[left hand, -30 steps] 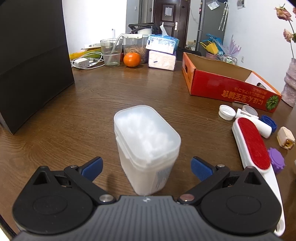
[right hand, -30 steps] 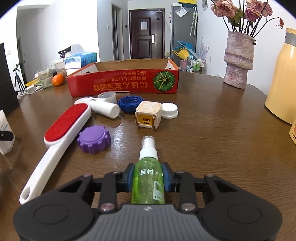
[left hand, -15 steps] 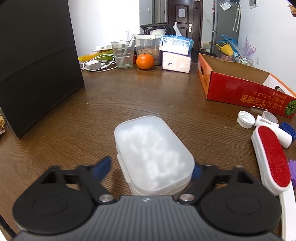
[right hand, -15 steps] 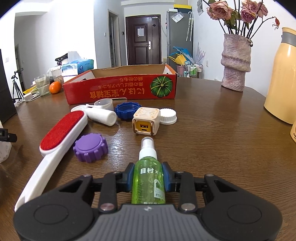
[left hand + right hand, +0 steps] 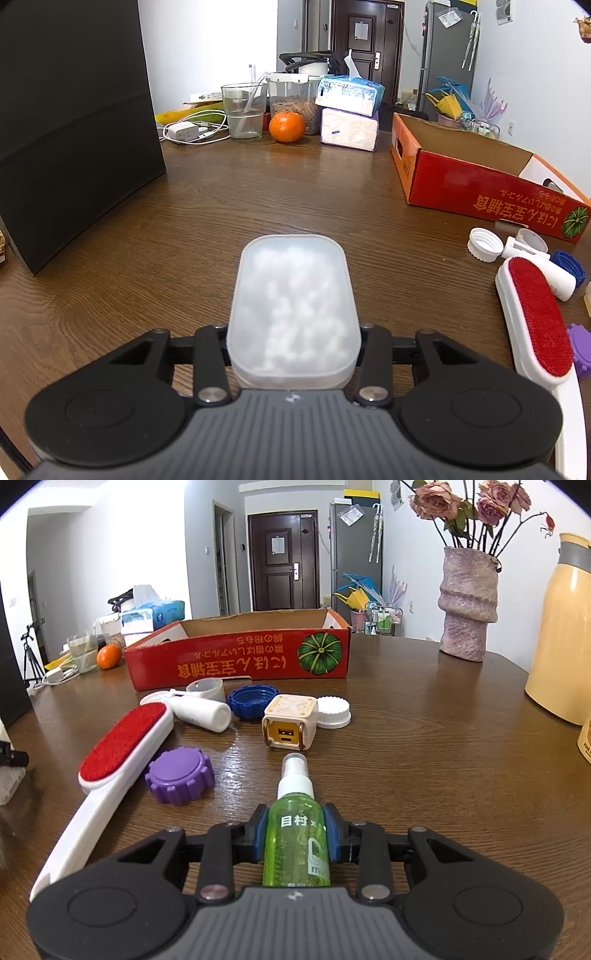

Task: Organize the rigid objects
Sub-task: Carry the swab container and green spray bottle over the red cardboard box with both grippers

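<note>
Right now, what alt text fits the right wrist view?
The right gripper clamps a green spray bottle above a wooden table. Beyond lie a purple cap, red lint brush and red cardboard box.

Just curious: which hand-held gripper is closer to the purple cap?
Right. The right hand-held gripper, clamping the green spray bottle, sits just beside the purple cap; the left hand-held gripper is beyond the lint brush.

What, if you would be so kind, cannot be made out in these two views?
- Left wrist view: the frosted white plastic container hides where the closing jaws meet its sides.
- Both views: the red cardboard box's floor is hidden behind its wall.
- Right wrist view: the yellow jug is cut off by the edge.
</note>
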The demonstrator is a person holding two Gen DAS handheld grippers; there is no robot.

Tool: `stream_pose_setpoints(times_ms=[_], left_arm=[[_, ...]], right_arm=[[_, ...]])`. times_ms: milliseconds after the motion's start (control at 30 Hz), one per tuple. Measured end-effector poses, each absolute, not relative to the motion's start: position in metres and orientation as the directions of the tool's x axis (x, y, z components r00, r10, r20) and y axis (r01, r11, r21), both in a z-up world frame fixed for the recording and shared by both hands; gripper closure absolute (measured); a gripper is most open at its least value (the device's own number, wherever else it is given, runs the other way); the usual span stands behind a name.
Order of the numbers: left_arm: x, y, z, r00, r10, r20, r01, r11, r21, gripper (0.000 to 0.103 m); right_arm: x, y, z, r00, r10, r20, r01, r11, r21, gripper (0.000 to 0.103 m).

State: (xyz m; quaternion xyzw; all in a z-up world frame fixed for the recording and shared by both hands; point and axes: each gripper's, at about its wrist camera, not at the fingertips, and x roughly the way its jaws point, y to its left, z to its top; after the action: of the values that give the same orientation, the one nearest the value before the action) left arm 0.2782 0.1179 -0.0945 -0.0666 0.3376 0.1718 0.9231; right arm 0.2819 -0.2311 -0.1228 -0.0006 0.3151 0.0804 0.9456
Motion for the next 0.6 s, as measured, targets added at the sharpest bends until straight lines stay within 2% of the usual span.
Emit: stream_pose_setpoints(times_ms=[600], left_arm=[[0.260, 0.107, -0.053, 0.792, 0.223, -0.569, -0.291, 0.956, -0.031, 0.061]], right_arm=[[0.271, -0.229, -0.105, 0.844, 0.157, -0.513, -0.136, 0.988, 0.079, 0.073]])
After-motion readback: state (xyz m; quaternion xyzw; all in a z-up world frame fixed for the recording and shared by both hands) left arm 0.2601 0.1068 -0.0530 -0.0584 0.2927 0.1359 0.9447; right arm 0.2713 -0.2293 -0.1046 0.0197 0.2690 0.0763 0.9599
